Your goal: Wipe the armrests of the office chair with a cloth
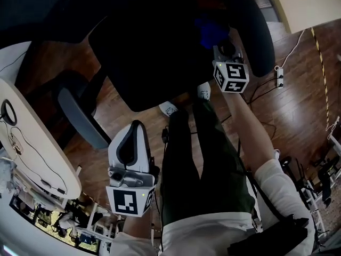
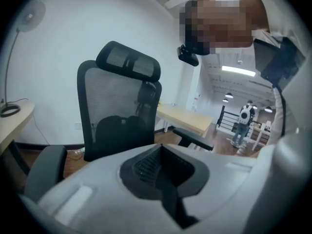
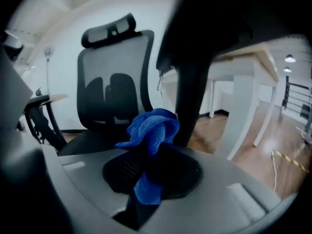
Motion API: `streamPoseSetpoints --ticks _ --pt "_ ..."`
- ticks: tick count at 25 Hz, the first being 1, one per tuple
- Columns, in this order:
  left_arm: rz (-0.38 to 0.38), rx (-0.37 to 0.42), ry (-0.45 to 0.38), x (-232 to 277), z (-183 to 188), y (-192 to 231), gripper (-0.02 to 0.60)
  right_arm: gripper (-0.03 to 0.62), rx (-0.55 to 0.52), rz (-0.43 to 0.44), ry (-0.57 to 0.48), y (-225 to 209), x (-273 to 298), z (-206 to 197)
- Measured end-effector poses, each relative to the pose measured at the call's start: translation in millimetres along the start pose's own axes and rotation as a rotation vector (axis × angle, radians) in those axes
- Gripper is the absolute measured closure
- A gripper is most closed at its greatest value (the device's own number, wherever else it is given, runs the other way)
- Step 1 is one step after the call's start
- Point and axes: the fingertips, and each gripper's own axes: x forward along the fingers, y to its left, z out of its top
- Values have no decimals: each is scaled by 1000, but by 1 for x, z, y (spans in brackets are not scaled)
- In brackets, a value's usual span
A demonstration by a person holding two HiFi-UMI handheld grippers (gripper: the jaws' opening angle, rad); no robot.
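Observation:
The black office chair (image 1: pixel 154 52) fills the top of the head view, with one armrest (image 1: pixel 80 113) at the left and the other armrest (image 1: pixel 257 33) at the right. My right gripper (image 1: pixel 219 42) is shut on a blue cloth (image 1: pixel 210 31), right beside the right armrest. In the right gripper view the blue cloth (image 3: pixel 152 130) bunches up out of the jaws, and the dark armrest and its post (image 3: pixel 192 91) loom close above and behind it. My left gripper (image 1: pixel 131 143) hangs lower, off the chair's front, shut and empty. It faces the mesh backrest (image 2: pixel 114 116).
A curved white desk (image 1: pixel 32 148) with cables lies at the left. A power strip (image 1: pixel 278 78) and cords lie on the wood floor at the right. The person's legs (image 1: pixel 197 159) stand between the grippers. A wooden table (image 2: pixel 187 118) stands behind the chair.

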Motion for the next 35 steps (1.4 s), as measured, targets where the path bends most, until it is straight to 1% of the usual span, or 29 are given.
streamPoseSetpoints --ticks 3,5,7,8,10,12,13,14,16,18,19,20,22,23,25,27,29,32,34,35 --pt "28 -30 3 -8 -7 5 589 522 45 -26 125 -15 34 -38" --pt "43 -46 -7 -13 -9 7 589 523 39 -29 157 -17 43 -46" --pt "50 -53 -17 -18 -11 8 589 523 19 20 145 -2 36 -36" --pt "49 -52 -22 -20 -12 9 589 522 13 63 135 12 23 -29" --pt "47 -38 -32 -19 -10 8 589 522 -14 194 107 52 -22 -12" --pt "34 -17 -51 -15 0 0 589 523 -40 339 43 89 -91 17" --pt "14 -5 -67 -12 8 -9 589 523 -37 380 4 97 -129 35" --pt "-16 11 -83 -10 16 -20 589 523 -28 393 -34 97 -165 54" --pt "-69 51 -98 -5 26 -40 589 522 -8 372 -102 81 -219 93" --pt "-91 88 -95 9 33 -58 589 523 13 330 -160 44 -243 125" --pt "-104 106 -91 19 35 -70 589 523 18 299 -176 17 -246 132" --pt "-118 119 -85 30 35 -83 589 523 19 263 -181 -12 -245 133" --pt "-124 113 -83 54 35 -110 589 523 25 202 -167 -72 -232 125" --pt "-109 102 -91 68 37 -120 589 523 29 192 -161 -96 -221 121" --pt "-63 101 -91 89 33 -136 589 523 16 216 -168 -122 -195 116" --pt "-24 140 -63 105 25 -153 589 523 -10 256 -188 -127 -171 106" --pt "-7 180 -41 121 22 -172 589 523 -20 287 -167 -125 -149 88" --pt "-12 163 -44 142 29 -196 589 523 -29 344 -81 -116 -116 68" --pt "-15 150 -38 152 29 -206 589 523 -40 388 -76 -104 -90 61" --pt "-9 160 -31 154 26 -211 589 523 -46 414 -92 -97 -75 59"
